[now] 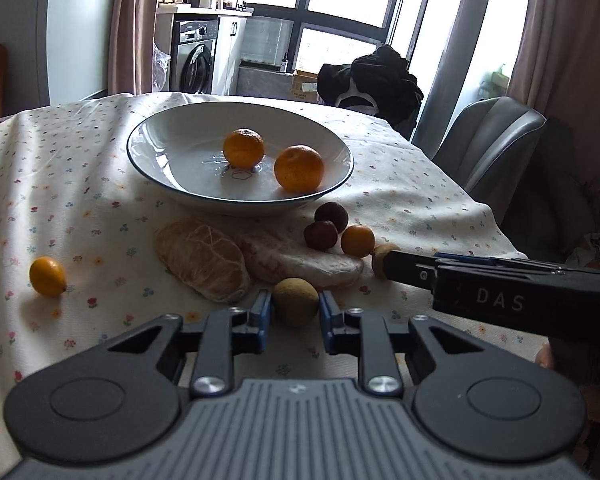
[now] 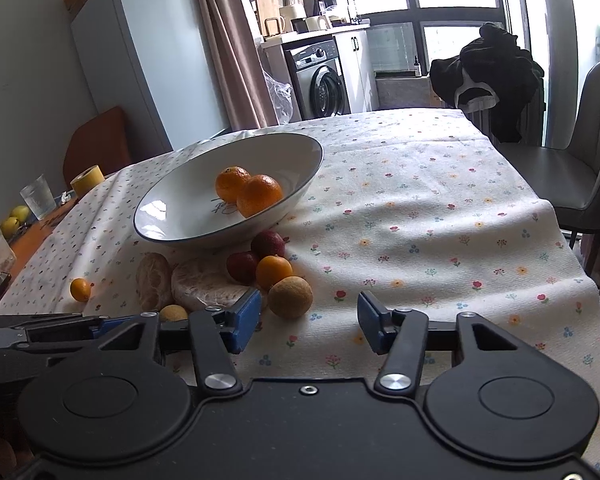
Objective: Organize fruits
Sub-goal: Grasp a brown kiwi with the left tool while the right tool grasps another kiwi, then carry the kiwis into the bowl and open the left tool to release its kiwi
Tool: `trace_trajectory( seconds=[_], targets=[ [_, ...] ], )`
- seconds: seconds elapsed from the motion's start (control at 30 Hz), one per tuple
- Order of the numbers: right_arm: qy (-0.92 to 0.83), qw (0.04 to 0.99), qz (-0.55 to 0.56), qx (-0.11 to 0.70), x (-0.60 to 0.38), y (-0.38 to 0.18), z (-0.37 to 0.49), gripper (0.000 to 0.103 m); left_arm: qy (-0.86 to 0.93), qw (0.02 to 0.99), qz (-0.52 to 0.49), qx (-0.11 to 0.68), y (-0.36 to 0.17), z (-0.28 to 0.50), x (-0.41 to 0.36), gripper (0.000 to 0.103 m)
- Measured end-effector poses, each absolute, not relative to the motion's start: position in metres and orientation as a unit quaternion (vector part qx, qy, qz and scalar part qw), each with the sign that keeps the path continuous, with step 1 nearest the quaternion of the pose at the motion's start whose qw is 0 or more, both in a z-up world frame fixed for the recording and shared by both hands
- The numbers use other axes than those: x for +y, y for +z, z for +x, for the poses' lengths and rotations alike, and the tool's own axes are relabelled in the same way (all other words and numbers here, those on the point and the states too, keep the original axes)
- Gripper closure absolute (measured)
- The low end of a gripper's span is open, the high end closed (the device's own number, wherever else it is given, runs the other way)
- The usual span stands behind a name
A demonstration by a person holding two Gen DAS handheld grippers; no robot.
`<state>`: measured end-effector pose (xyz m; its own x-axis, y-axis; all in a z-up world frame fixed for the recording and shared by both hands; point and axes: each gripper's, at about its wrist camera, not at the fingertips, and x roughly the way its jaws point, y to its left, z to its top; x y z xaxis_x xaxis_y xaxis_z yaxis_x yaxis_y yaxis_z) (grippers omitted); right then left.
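Left wrist: claw parted around brown fruit, poised to grasp.
Right wrist: claw released, empty, waiting beside pile.
Bowl: two oranges, likely destination.

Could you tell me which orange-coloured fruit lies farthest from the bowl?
The small oval kumquat, alone at the tablecloth's left; the others sit in or beside the bowl.

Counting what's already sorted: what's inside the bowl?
Two oranges sit in the bowl, over a small drawing on its floor. The oranges partly cover the drawing.

Both wrist views look low across the table, sharing the bowl.
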<state>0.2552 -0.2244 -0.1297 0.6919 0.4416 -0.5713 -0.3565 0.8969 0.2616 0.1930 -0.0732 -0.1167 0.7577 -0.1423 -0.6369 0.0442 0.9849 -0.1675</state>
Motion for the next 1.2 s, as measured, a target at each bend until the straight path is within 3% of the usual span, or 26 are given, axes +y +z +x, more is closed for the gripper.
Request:
trace_trajectory(
  seconds=[0.3,0.43,1.2],
  targets=[
    [0.224,0.912,0.071,0.336,-0.218,-0.133,0.266,0.063,-0.033,0.941,-0.070,0.331,-0.100,0.189,-0.058,0.080],
    [0.237,0.908,0.069,0.338,-0.216,-0.136,0.268,0.078,-0.020,0.942,-0.074,0.326,-0.094,0.187,-0.048,0.079],
    [0.252,0.918,0.064,0.299,-0.211,-0.081,0.249,0.078,0.008,0.956,-0.096,0.277,-0.046,0.170,-0.018,0.080]
  ],
)
